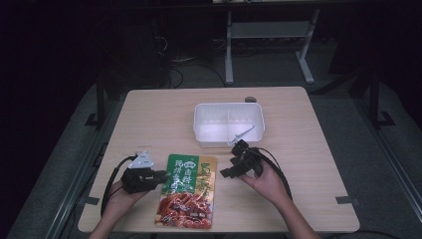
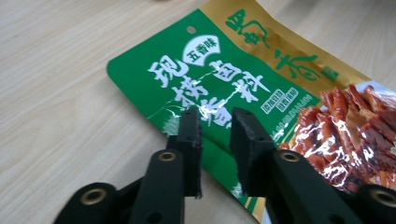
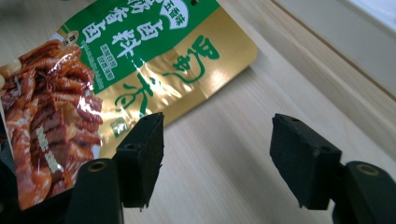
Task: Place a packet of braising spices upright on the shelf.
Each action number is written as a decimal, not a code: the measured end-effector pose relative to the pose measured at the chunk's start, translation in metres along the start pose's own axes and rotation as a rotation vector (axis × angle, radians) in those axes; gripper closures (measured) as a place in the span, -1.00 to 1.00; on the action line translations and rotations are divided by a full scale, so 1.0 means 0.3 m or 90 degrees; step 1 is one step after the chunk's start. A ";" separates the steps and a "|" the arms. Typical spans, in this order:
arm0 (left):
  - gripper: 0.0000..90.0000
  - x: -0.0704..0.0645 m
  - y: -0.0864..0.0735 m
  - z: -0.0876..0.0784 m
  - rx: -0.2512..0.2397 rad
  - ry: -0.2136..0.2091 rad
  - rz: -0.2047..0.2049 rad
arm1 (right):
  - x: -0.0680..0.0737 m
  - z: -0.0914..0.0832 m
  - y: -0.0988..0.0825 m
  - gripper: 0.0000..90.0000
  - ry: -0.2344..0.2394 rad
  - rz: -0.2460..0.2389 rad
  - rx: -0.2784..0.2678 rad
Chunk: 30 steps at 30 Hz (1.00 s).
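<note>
A green and gold snack pouch (image 1: 186, 191) printed with red meat lies flat near the table's front edge. My left gripper (image 1: 164, 177) reaches it from the left. In the left gripper view its jaws (image 2: 215, 116) stand a narrow gap apart over the pouch (image 2: 210, 60) at its green edge, and the printed film shows in the gap. My right gripper (image 1: 226, 168) hovers just right of the pouch, jaws wide apart. In the right gripper view its gripper (image 3: 217, 119) has bare table between the pads, with the left pad at the pouch's (image 3: 140, 56) gold corner.
A white rectangular container (image 1: 199, 124) stands at the table's middle, just behind the right gripper; its wall (image 3: 345, 42) runs along the right gripper view's upper right. A small dark object (image 1: 250, 99) sits at the table's back edge. Bare wood lies left and right.
</note>
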<state>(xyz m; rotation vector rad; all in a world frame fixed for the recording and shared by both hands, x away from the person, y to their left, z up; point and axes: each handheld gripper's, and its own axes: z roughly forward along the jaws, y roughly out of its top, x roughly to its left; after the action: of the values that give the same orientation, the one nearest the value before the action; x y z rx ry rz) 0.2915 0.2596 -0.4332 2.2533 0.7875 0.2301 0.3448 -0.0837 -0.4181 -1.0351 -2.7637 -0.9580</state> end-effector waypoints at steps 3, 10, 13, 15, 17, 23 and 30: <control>0.76 -0.007 0.001 0.009 0.009 -0.013 0.006 | 0.004 0.026 0.039 -0.17 0.001 -0.003 0.014; 0.78 -0.020 0.002 0.037 0.037 -0.041 0.020 | 0.003 0.086 0.111 -0.13 0.011 0.008 0.047; 0.78 -0.025 0.003 0.046 0.050 -0.053 0.028 | -0.006 0.115 0.127 -0.13 0.012 0.016 0.063; 0.78 -0.028 0.003 0.049 0.056 -0.059 0.032 | -0.012 0.133 0.135 -0.14 0.009 0.023 0.073; 0.78 -0.034 0.003 0.059 0.074 -0.065 0.044 | -0.020 0.146 0.140 -0.14 0.009 0.030 0.078; 0.78 -0.039 0.001 0.069 0.085 -0.067 0.052 | -0.028 0.175 0.149 -0.14 0.003 0.034 0.085; 0.77 -0.040 -0.002 0.078 0.097 -0.067 0.059 | -0.034 0.207 0.151 -0.12 0.016 0.040 0.086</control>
<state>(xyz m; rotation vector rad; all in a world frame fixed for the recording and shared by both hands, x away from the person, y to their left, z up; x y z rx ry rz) 0.2906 0.2390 -0.4496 2.4272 0.6651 0.0963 0.3909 -0.0280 -0.4463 -1.0742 -2.7131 -0.7584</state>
